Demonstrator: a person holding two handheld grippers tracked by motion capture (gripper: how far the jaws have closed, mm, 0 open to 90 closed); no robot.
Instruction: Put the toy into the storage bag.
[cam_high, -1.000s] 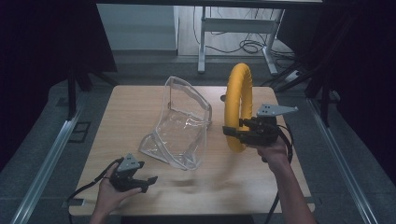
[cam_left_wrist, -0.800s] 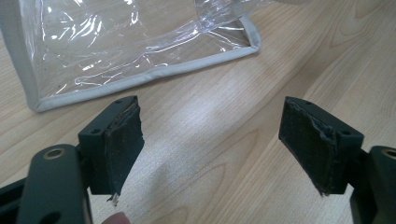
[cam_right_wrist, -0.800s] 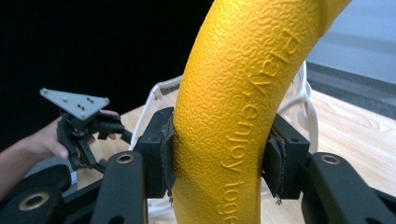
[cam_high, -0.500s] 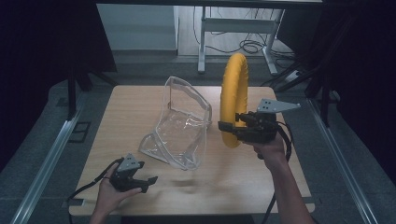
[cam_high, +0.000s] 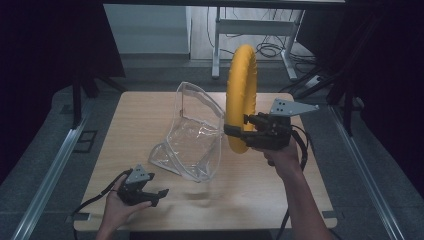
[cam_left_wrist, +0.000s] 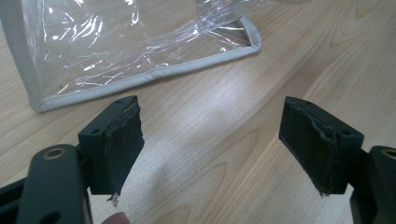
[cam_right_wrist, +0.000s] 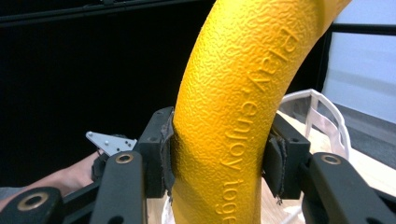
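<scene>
A yellow foam ring (cam_high: 241, 95) stands on edge in the air above the table's right half, and my right gripper (cam_high: 235, 134) is shut on its lower rim. In the right gripper view the pads squeeze the ring (cam_right_wrist: 233, 121), which bears raised lettering. A clear plastic bag (cam_high: 192, 135) with pale trim stands open at the table's middle, just left of the ring. My left gripper (cam_high: 157, 195) rests near the front left edge, open, pointing toward the bag. In the left gripper view its fingers (cam_left_wrist: 119, 140) stand wide apart over bare wood, with the bag's bottom edge (cam_left_wrist: 140, 79) beyond them.
The wooden table (cam_high: 280, 185) has bare room at its front and right. Dark curtains flank it, and a metal desk frame (cam_high: 250, 30) with cables stands behind on the floor. The left hand and its gripper (cam_right_wrist: 109, 142) appear far off in the right gripper view.
My right gripper has lifted the yellow ring higher and carried it slightly left, toward the bag. The left gripper has stayed where it was.
</scene>
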